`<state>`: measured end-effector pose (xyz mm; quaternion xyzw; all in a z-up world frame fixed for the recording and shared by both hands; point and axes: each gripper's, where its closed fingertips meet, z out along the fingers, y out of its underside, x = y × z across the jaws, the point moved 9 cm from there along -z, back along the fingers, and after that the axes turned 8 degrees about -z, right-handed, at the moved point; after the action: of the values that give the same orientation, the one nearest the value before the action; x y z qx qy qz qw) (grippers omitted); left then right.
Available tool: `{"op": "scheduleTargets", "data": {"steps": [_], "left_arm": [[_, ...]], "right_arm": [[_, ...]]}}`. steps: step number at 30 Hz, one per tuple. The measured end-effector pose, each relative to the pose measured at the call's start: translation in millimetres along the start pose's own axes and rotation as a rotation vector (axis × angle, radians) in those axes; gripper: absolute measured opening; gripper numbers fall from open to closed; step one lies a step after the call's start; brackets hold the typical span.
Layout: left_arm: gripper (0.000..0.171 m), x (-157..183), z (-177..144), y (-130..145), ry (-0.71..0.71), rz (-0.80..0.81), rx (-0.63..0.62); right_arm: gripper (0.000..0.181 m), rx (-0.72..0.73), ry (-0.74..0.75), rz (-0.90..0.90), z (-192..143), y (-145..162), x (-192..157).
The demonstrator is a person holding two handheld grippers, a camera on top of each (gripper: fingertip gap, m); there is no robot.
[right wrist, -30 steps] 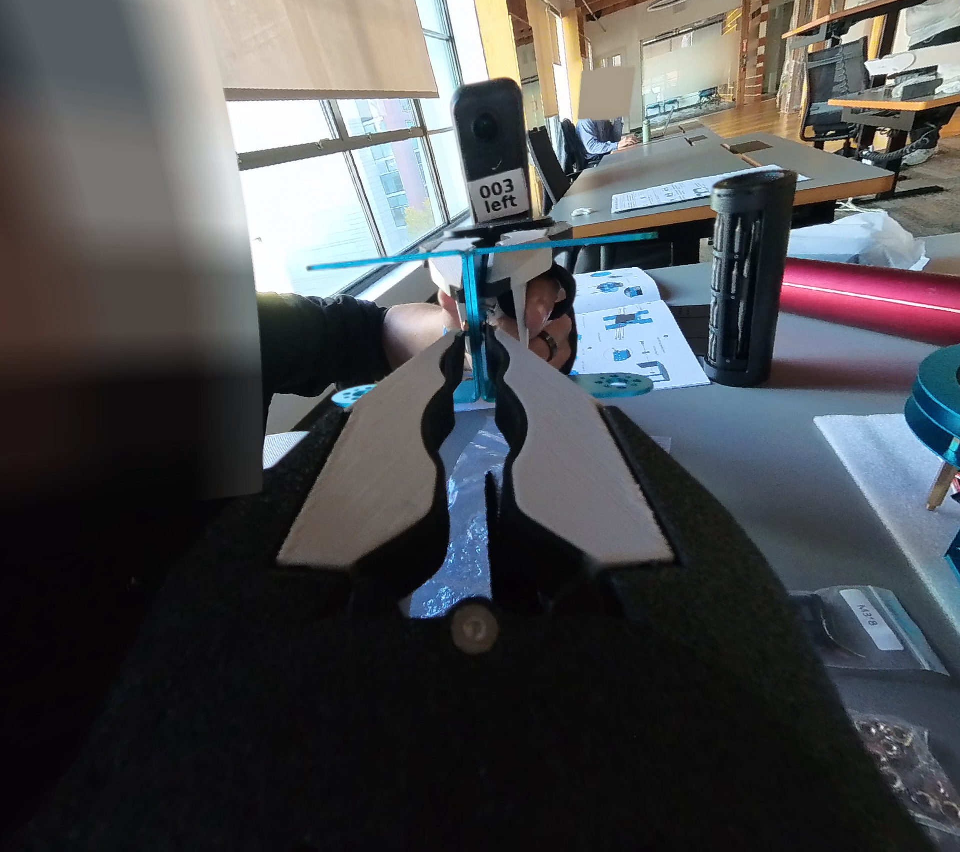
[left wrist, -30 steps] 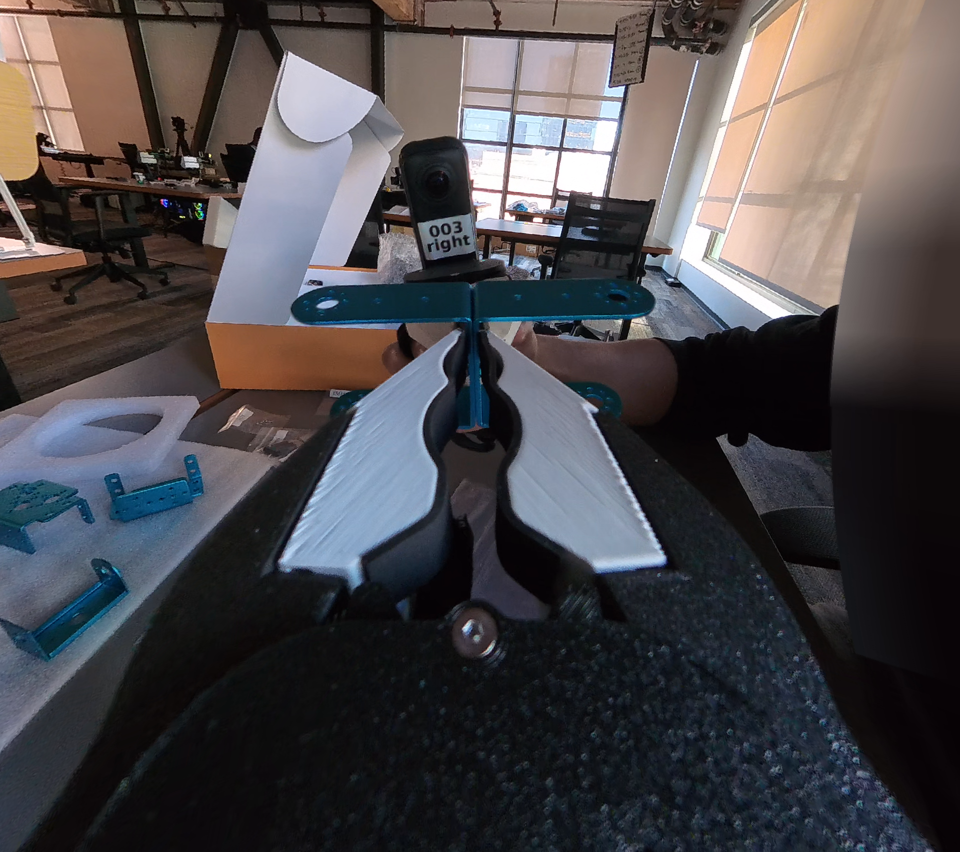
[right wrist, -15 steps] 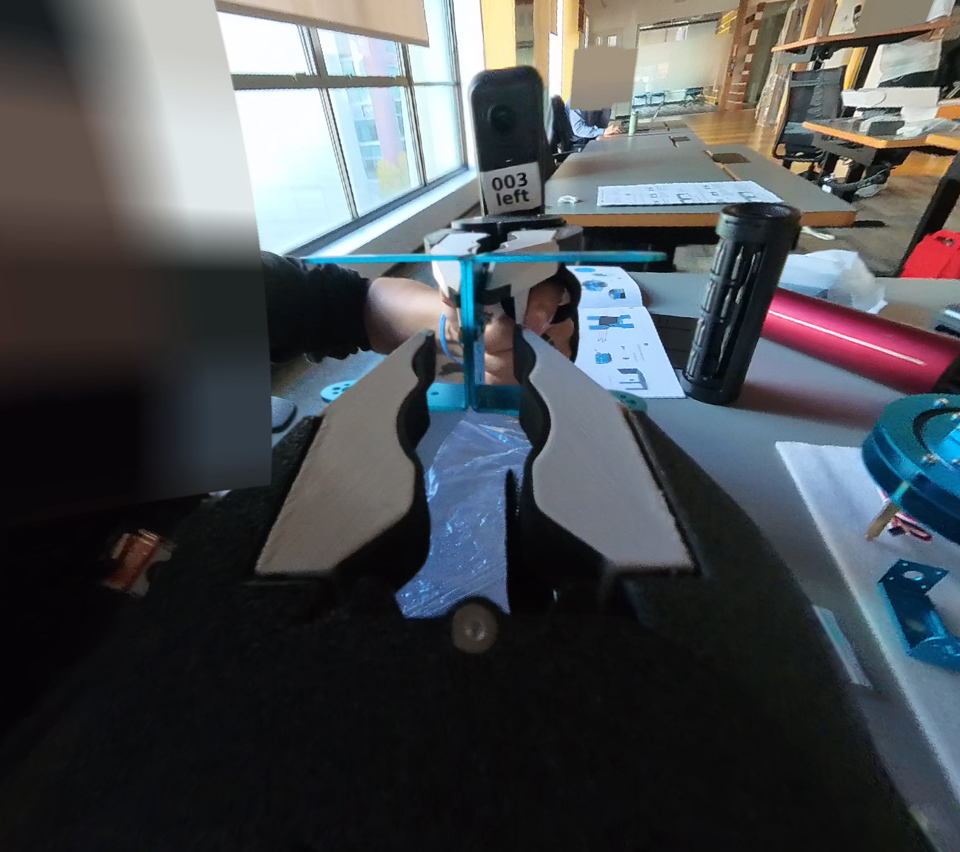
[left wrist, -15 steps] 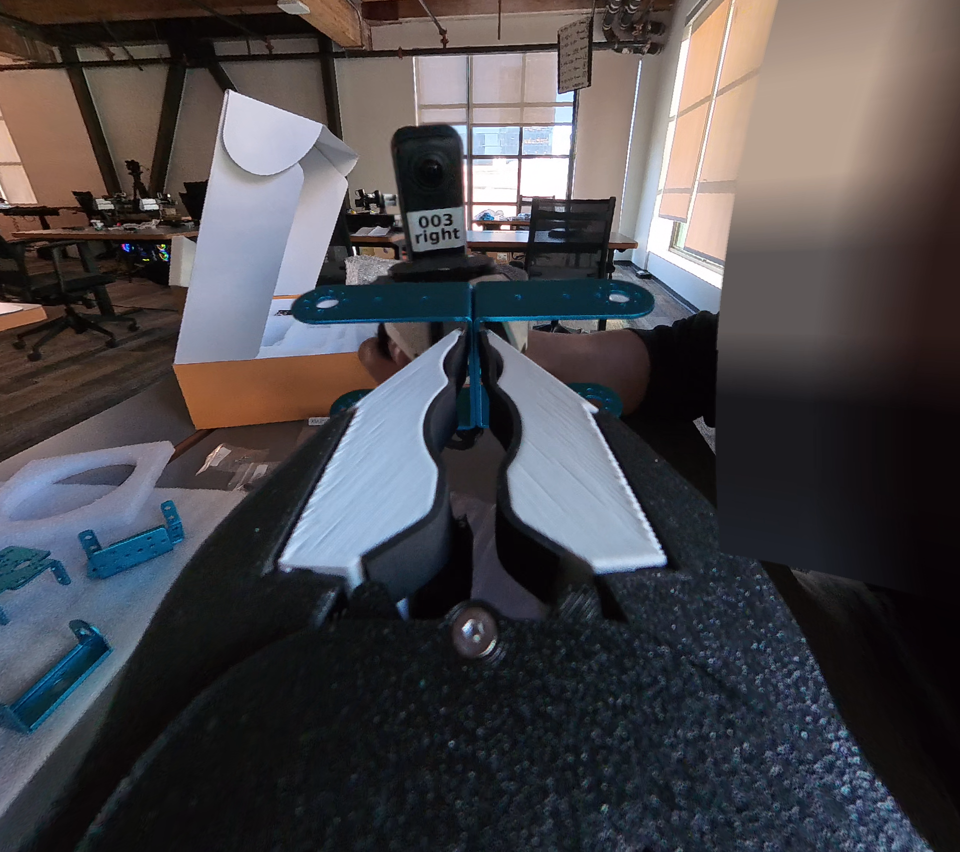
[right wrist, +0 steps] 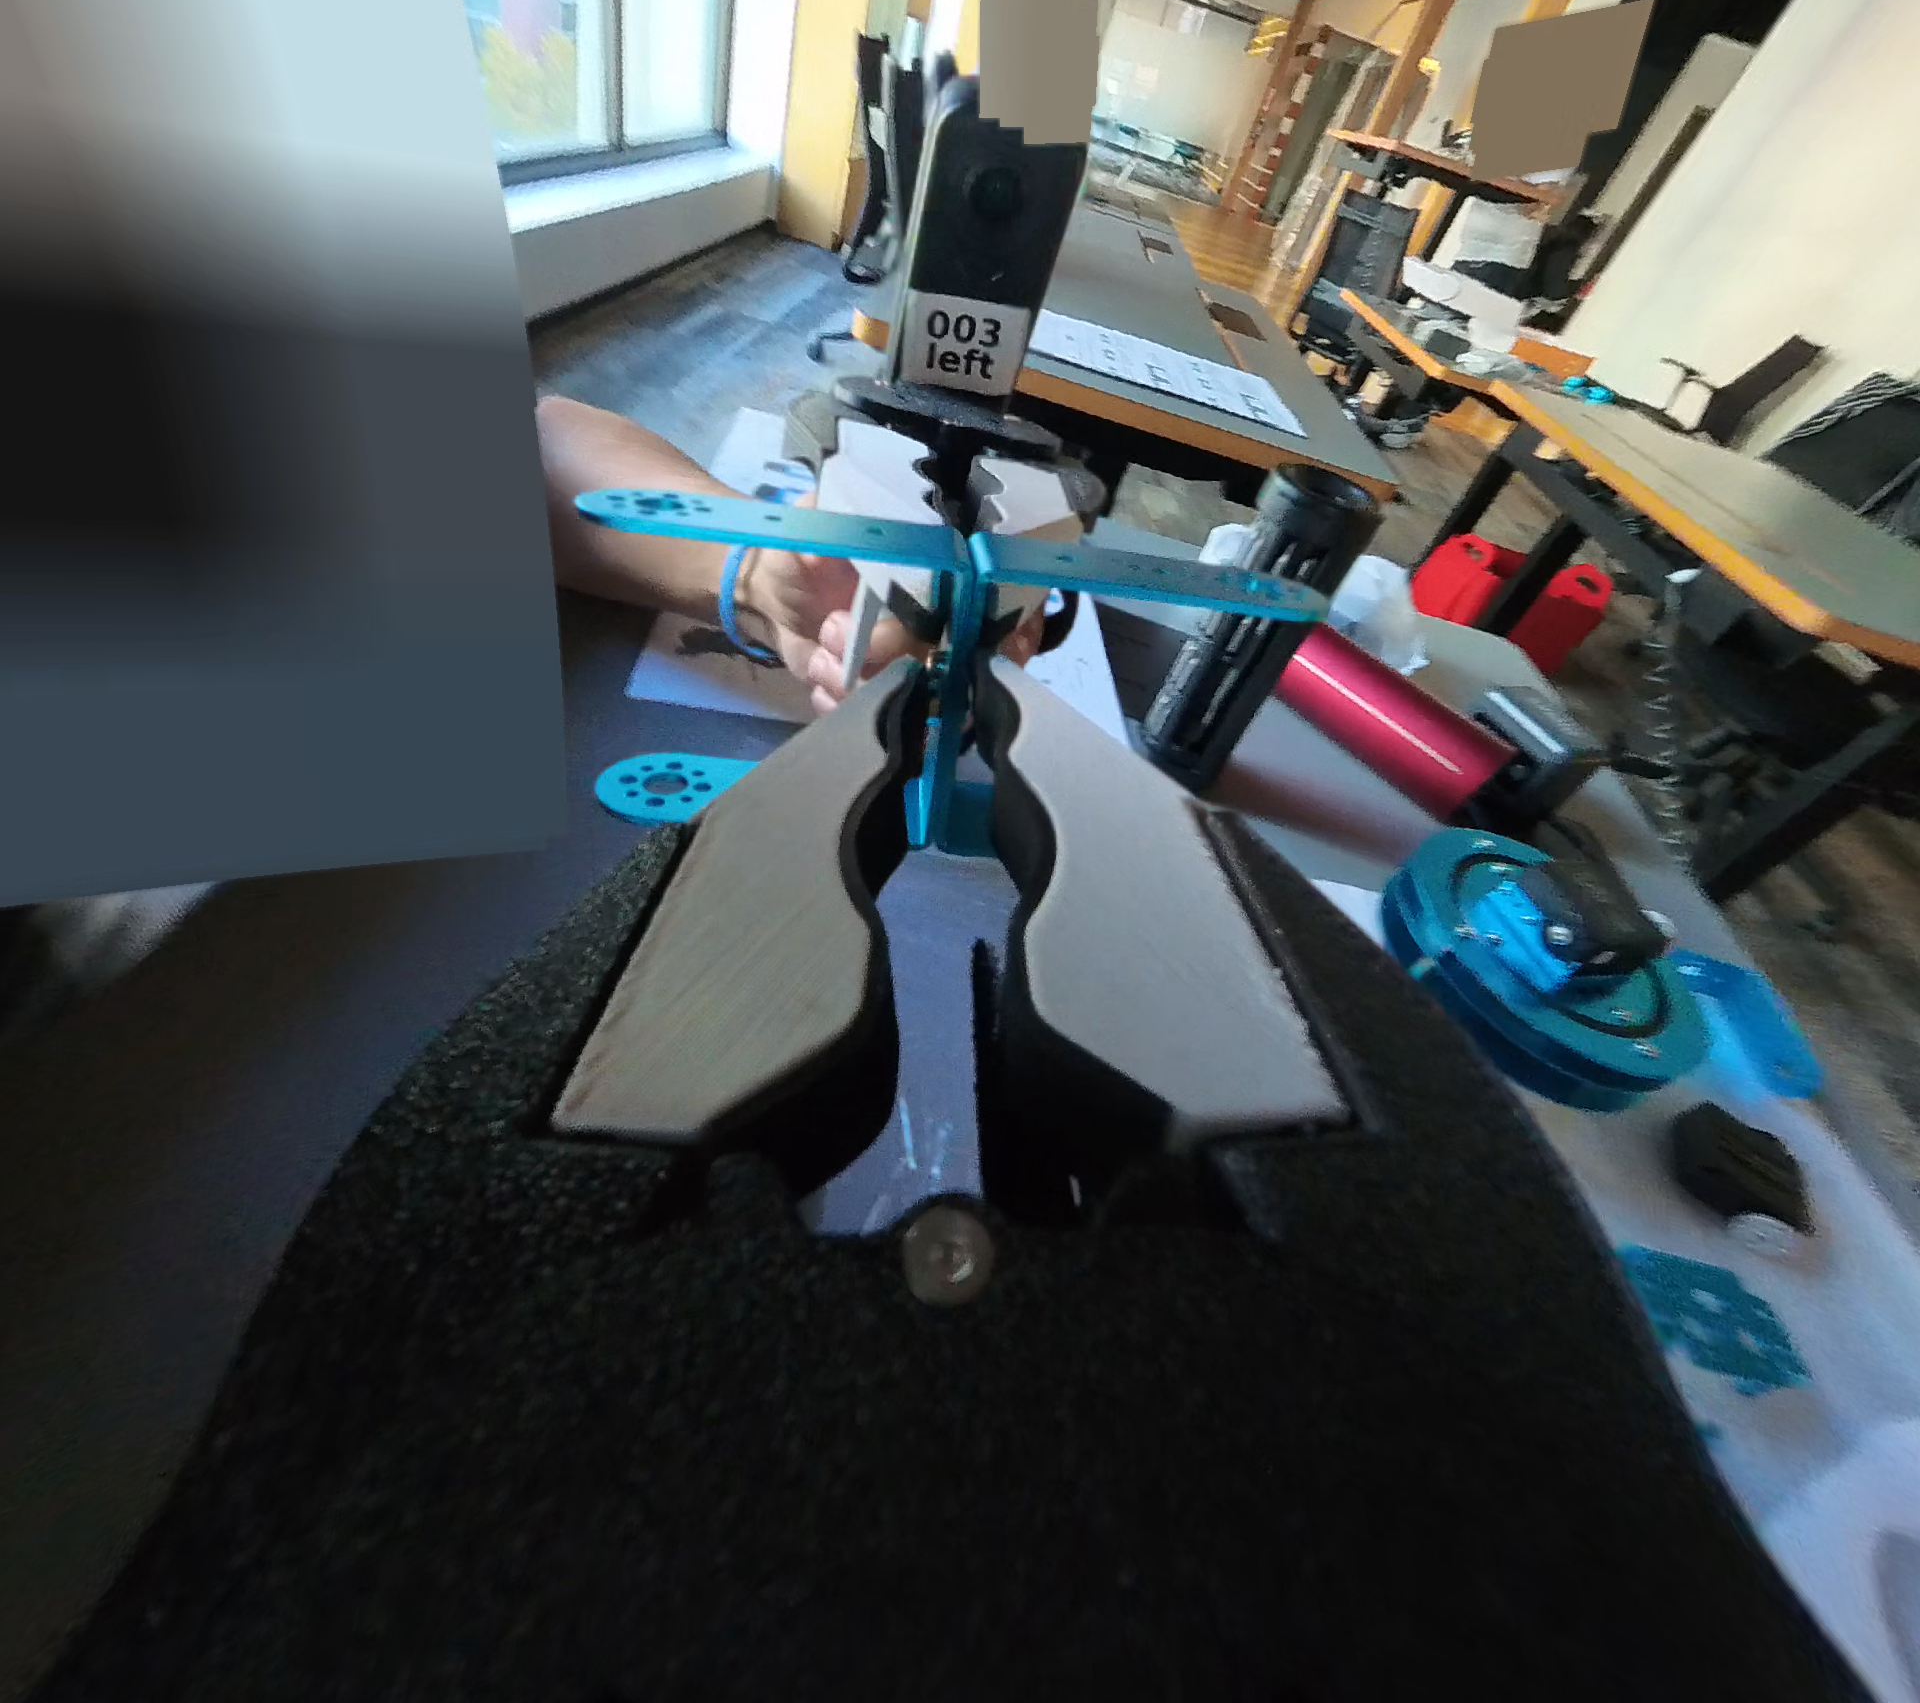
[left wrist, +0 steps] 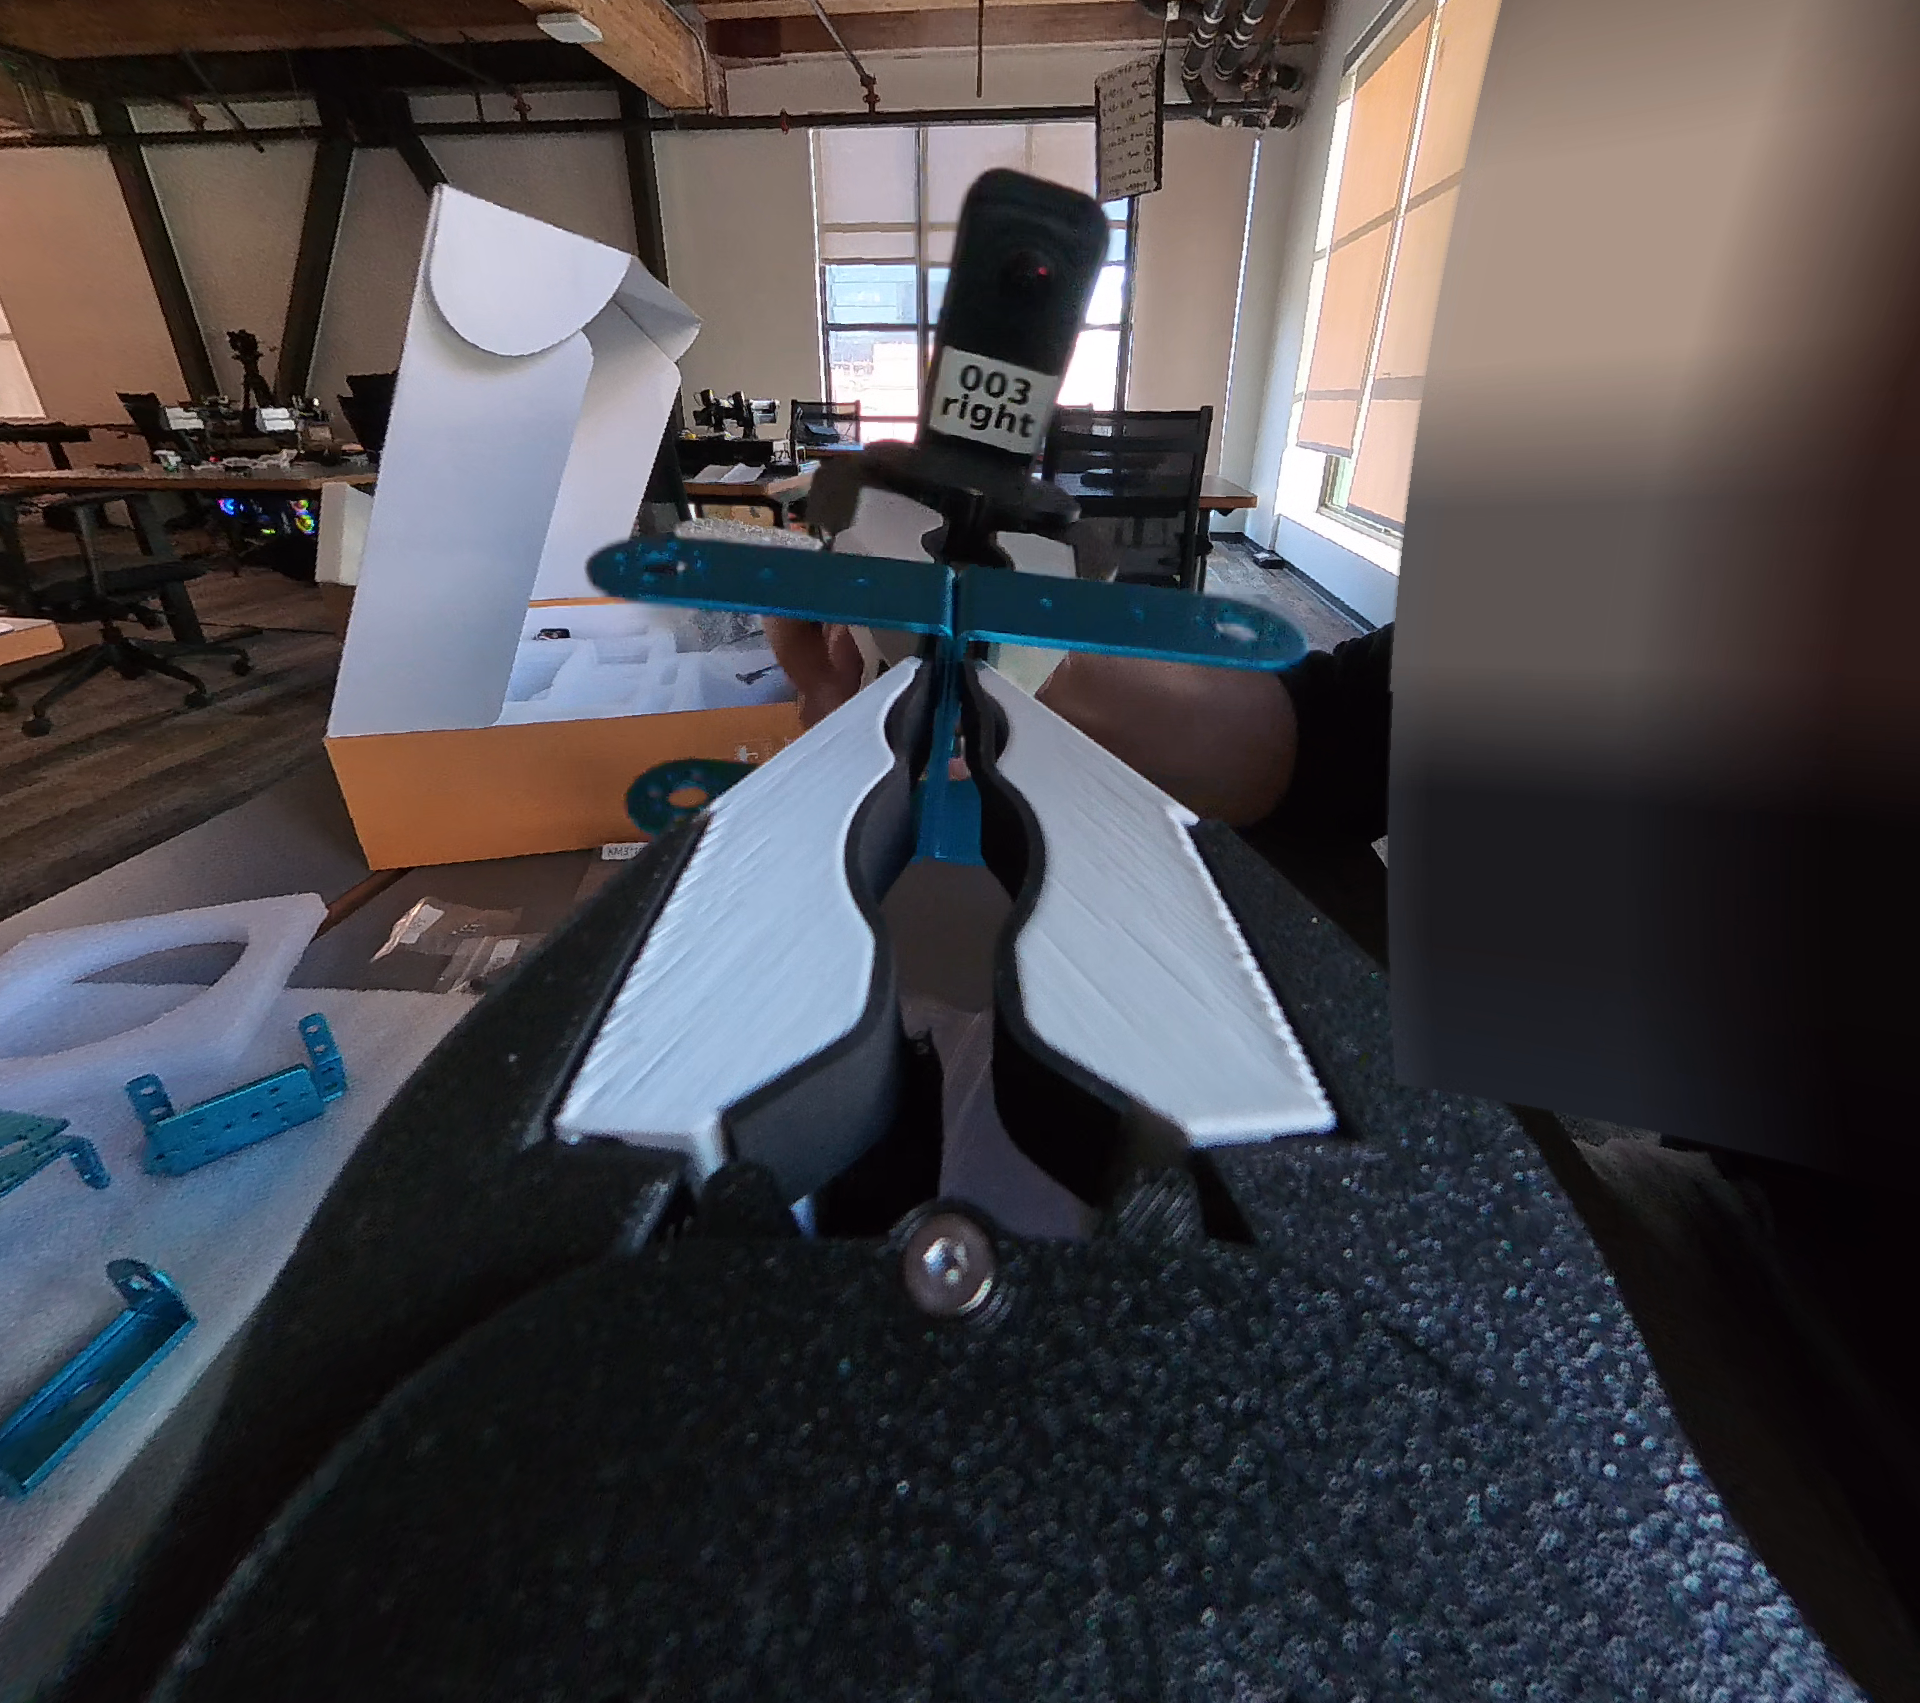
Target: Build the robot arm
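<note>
Two blue metal L-brackets stand back to back and form a T, with arms out to the left (left wrist: 769, 578) and the right (left wrist: 1122, 614). My left gripper (left wrist: 943, 687) is shut on their upright plates, above the table. My right gripper (right wrist: 951, 687) faces it from the other side and is shut on the same upright plates (right wrist: 940, 770). The arms also show in the right wrist view (right wrist: 790, 526). The right gripper's body (left wrist: 997, 500) sits just behind the arms, and the left gripper's body (right wrist: 956, 469) shows likewise. A person's hands hold both grippers.
An orange box with a raised white lid (left wrist: 540, 770), white foam (left wrist: 156, 978) and loose blue brackets (left wrist: 239, 1118) lie to the left. A black cylinder (right wrist: 1257, 635), a red cylinder (right wrist: 1382, 718), a blue round base (right wrist: 1538, 999) and a blue disc (right wrist: 665, 786) are on the table. Less than 4 cm separates the two grippers' tips.
My right gripper opened around the brackets half a second ago and has shut on them again. The left kept its grip. The bracket pair has tilted, its right arm now lower.
</note>
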<state>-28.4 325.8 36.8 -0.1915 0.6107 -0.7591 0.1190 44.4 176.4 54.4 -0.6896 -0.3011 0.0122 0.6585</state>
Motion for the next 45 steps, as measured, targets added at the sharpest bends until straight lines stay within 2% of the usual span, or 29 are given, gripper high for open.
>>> {"op": "scheduleTargets", "data": {"steps": [4,6,7,9,14,17,20,21,23,24,27,29,32,34,37,39,41,45], "left_arm": [[0.007,-6.8,-2.3,1.2,-0.027,-0.014,-0.001],[0.008,-8.2,-3.8,2.3,-0.009,-0.006,-0.036],[0.009,-8.4,-4.3,2.4,0.011,-0.011,-0.060],[0.023,-9.9,-4.3,1.4,0.006,-0.020,-0.084],[0.024,2.4,-4.3,0.1,0.037,0.039,-0.127],[0.027,13.5,-11.3,0.6,0.007,0.061,-0.165],[0.030,20.4,-28.0,1.1,-0.072,0.082,-0.161],[0.034,21.0,-33.9,0.3,-0.115,0.092,-0.155],[0.059,21.0,-42.4,-0.5,-0.158,0.061,-0.125],[0.071,22.1,-44.1,0.1,-0.123,0.020,-0.109],[0.082,23.4,-40.9,-1.0,0.046,-0.122,-0.083],[0.082,20.2,-33.4,-3.8,0.128,-0.181,-0.058],[0.076,21.8,-20.9,-5.0,0.334,-0.286,-0.073],[0.075,21.3,-13.0,-5.9,0.362,-0.292,-0.064],[0.057,28.4,-7.2,-6.7,0.470,-0.315,-0.080],[0.050,31.0,-5.9,-4.8,0.474,-0.301,-0.086],[0.032,31.4,-6.6,0.7,0.462,-0.283,-0.112],[0.026,32.8,-10.5,11.4,0.470,-0.290,-0.162]], "right_arm": [[0.007,-0.104,0.101,-0.117,2.4,-1.4,-0.2],[0.007,-0.117,0.078,-0.089,3.2,0.8,0.3],[0.006,-0.102,0.041,-0.043,2.9,3.0,1.4],[0.007,-0.038,-0.015,0.026,1.6,8.9,3.0],[0.006,0.051,-0.111,0.072,2.4,17.5,0.9],[0.006,0.095,-0.138,0.064,3.2,17.4,-2.4],[0.006,0.184,-0.238,0.155,4.9,17.7,-5.8],[0.006,0.218,-0.281,0.199,6.0,18.6,-7.0],[0.006,0.295,-0.374,0.287,8.9,21.4,-9.8],[0.006,0.333,-0.422,0.328,10.4,22.4,-11.5],[0.006,0.452,-0.607,0.448,14.0,24.4,-18.4],[0.005,0.507,-0.652,0.473,17.9,26.0,-22.0],[0.004,0.557,-0.740,0.516,23.5,25.2,-26.8],[0.004,0.576,-0.765,0.520,27.4,23.8,-29.1],[0.005,0.606,-0.806,0.522,31.6,23.1,-31.8],[0.005,0.582,-0.821,0.511,34.7,25.4,-33.5],[0.005,0.575,-0.853,0.501,35.8,27.3,-36.1],[0.006,0.522,-0.912,0.457,41.0,33.6,-40.0]]}}
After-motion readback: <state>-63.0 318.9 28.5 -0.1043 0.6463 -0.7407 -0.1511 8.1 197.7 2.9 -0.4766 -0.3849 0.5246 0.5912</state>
